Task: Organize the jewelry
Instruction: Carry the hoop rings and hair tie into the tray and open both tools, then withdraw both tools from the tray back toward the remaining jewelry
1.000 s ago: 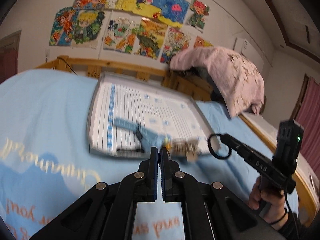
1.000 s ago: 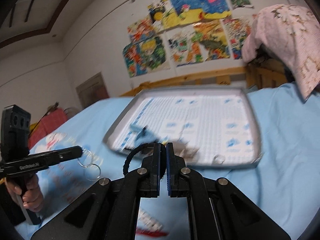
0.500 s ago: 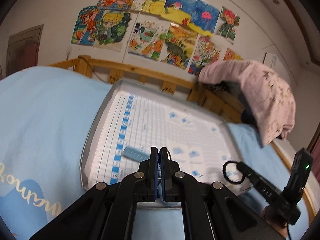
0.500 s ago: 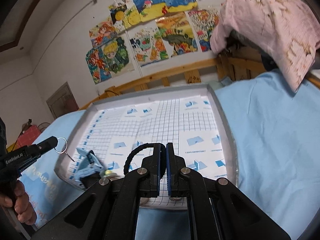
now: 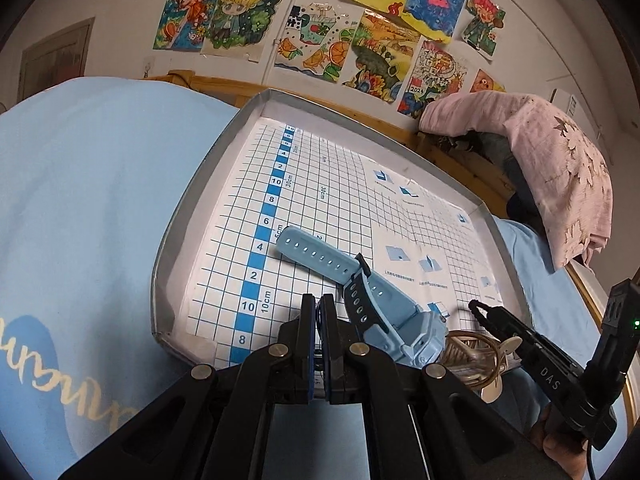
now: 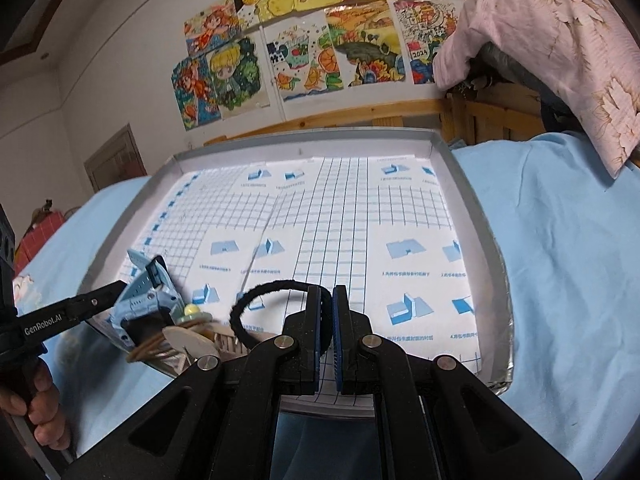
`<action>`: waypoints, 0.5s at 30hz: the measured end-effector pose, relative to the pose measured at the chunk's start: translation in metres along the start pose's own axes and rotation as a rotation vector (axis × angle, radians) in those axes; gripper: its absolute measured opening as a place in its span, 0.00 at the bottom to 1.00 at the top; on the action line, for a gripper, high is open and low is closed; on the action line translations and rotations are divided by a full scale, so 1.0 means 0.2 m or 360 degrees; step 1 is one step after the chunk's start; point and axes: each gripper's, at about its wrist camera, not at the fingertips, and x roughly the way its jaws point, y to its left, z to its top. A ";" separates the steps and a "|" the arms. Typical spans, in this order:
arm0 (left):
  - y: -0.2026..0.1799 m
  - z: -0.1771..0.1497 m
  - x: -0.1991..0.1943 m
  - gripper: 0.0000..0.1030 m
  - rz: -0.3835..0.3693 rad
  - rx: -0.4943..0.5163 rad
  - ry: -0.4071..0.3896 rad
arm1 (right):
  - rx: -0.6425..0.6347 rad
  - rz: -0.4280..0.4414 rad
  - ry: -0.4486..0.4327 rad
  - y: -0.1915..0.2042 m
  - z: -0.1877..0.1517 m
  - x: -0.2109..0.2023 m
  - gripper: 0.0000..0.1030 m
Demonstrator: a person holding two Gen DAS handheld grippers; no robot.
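Right tool (image 6: 327,300) pinches black hair tie (image 6: 260,296) (above tray (image 6: 472,200)).

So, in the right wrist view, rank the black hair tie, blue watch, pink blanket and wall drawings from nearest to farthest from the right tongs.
1. Black hair tie: pinched in the right tongs, looping left.
2. Blue watch: lower left, at the tray's near corner.
3. Pink blanket: upper right, over the bed frame.
4. Wall drawings: on the back wall.
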 end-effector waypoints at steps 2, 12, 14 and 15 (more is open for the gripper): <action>0.00 0.00 0.00 0.03 0.0014 0.0014 0.0008 | -0.0005 0.0002 0.0015 0.00 0.00 0.01 0.05; -0.03 0.02 -0.08 0.58 0.0048 0.0040 -0.0052 | 0.0034 -0.0022 0.0010 -0.03 0.00 -0.04 0.37; -0.03 0.03 -0.12 0.59 0.0046 0.0036 -0.0081 | 0.0039 -0.0031 -0.0009 -0.03 0.01 -0.07 0.37; -0.04 0.04 -0.14 0.59 0.0042 0.0036 -0.0082 | 0.0039 -0.0040 -0.0020 -0.03 0.01 -0.09 0.37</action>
